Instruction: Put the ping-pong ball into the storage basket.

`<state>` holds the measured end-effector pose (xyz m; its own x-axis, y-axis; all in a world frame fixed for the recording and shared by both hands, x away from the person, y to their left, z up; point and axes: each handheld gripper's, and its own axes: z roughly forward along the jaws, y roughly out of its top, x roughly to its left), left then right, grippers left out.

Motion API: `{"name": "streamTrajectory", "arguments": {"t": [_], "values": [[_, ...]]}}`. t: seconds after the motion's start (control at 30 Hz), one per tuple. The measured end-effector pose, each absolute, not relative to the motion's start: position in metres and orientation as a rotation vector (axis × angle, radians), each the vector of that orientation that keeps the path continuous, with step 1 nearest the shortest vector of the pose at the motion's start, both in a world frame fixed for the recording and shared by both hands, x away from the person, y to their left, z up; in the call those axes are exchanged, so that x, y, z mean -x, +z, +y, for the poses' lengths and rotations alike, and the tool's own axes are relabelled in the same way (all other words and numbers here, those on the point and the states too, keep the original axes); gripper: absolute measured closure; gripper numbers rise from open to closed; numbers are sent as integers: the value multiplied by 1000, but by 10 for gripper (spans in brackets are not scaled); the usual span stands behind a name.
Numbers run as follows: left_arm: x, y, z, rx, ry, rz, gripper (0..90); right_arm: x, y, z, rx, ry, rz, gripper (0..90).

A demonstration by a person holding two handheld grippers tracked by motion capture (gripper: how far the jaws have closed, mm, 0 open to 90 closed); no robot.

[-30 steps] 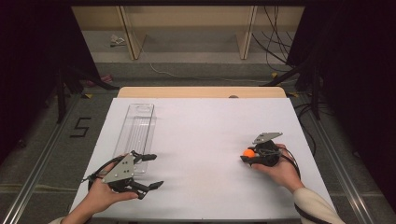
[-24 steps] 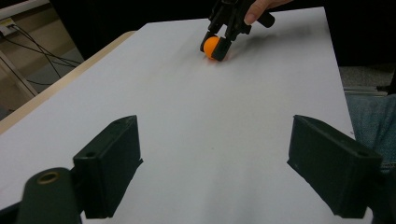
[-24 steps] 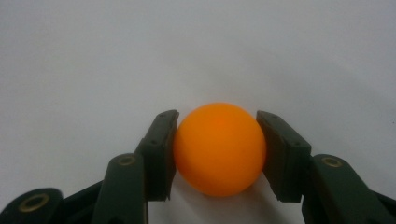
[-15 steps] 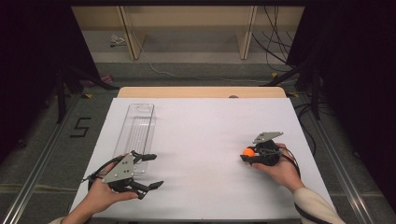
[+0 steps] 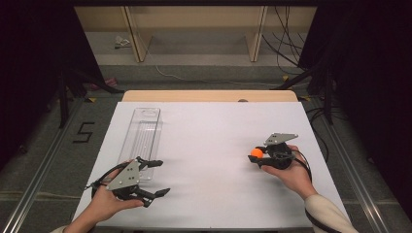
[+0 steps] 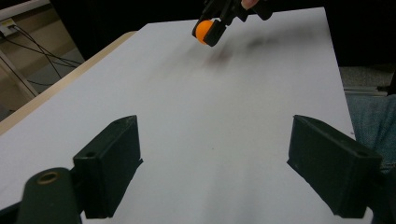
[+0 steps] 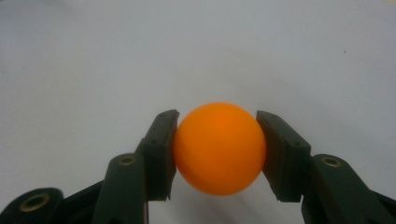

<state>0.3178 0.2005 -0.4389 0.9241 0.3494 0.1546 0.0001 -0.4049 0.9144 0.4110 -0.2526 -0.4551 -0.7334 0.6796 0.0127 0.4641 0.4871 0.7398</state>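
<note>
An orange ball point(image 7: 218, 147) sits squeezed between the two black pads of my right gripper point(image 7: 217, 154), which is shut on it just above the white table. In the high view that ball point(image 5: 256, 153) shows at the tip of the right gripper point(image 5: 258, 155), at the table's right side. The left gripper view catches the ball point(image 6: 204, 30) far off at the top. My left gripper point(image 5: 156, 177) rests near the front left of the table, jaws wide open with nothing between them; in its own view the left gripper point(image 6: 233, 175) has only bare table between its jaws.
A clear plastic tray point(image 5: 142, 133) lies lengthwise on the left part of the white table point(image 5: 209, 131), just beyond the left gripper. A wooden edge point(image 5: 209, 95) runs along the table's far side. Cables lie on the floor behind.
The right gripper with the ball has shifted very slightly; the left gripper has stayed put.
</note>
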Motion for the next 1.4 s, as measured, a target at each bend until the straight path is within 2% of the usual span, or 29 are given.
{"name": "streamTrajectory", "arguments": {"t": [1.4], "values": [[-318,-439,201,-1958,388,252,166,-425,-435,-219,-888,1219,2400,514]]}}
